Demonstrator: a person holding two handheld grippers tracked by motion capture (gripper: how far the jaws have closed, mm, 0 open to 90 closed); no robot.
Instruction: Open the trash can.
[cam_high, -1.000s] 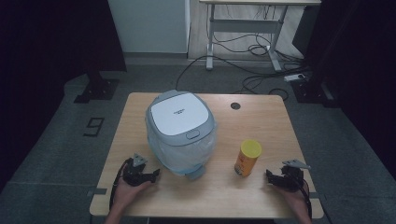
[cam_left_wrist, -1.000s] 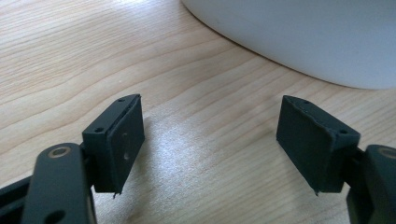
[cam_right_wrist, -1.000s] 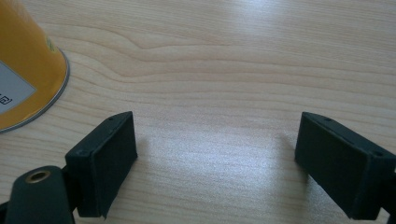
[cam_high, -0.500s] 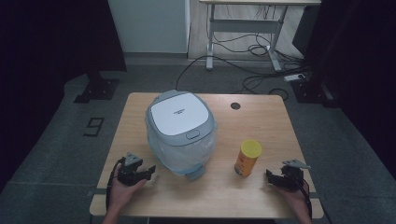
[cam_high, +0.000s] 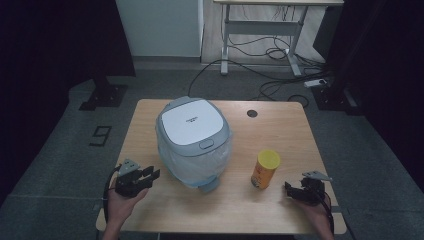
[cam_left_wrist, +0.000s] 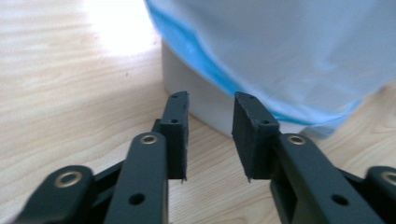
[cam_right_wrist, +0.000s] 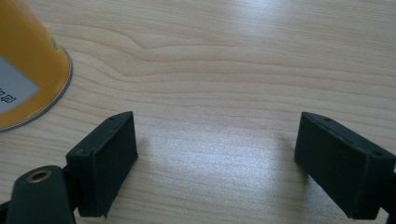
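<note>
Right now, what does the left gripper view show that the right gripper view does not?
The left gripper view alone shows the bin's white base and its blue-edged plastic bag, close ahead of the left claw, whose jaws have just been closing with nothing between them. The right gripper view alone shows the yellow canister, beside the wide-open right claw. Both show the wooden table under black jaws.

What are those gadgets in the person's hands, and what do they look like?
Two hand-held tools, black all over. The left gripper and right gripper each end in two flat, block-shaped black jaws on hinged arms with brass-coloured rivets. Each carries a grey three-cornered plate on top and trails a black cable. The forearms are bare, with no sleeves in view.
</note>
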